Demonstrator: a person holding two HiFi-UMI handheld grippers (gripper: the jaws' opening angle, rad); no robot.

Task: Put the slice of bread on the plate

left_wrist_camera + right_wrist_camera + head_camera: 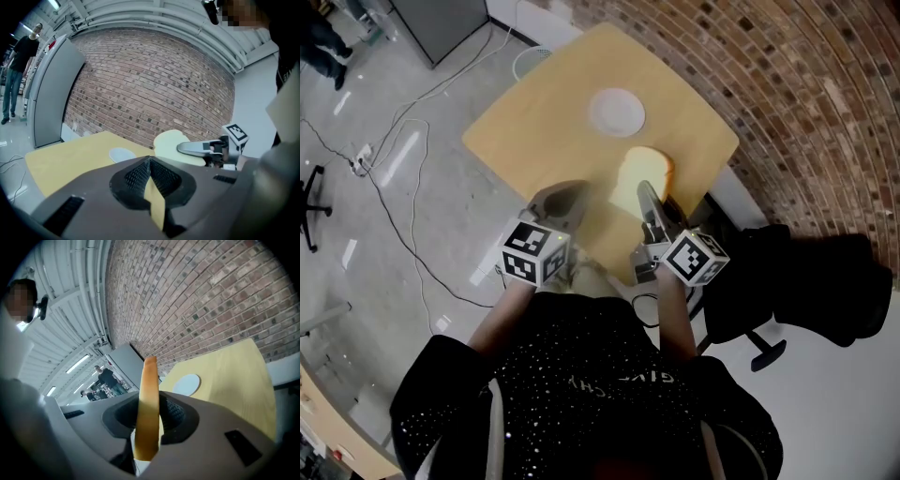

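Note:
A slice of bread with a tan crust hangs on edge above the near side of the light wooden table. My right gripper is shut on its lower part. In the right gripper view the bread shows edge-on between the jaws. The round white plate lies bare farther along the table, beyond the bread; it also shows as the plate and the plate. My left gripper hovers left of the bread, shut on nothing, with its tips meeting.
A brick wall runs along the table's right side. A black office chair stands at the right of the person. Cables trail over the grey floor at the left. A grey cabinet and people stand farther off.

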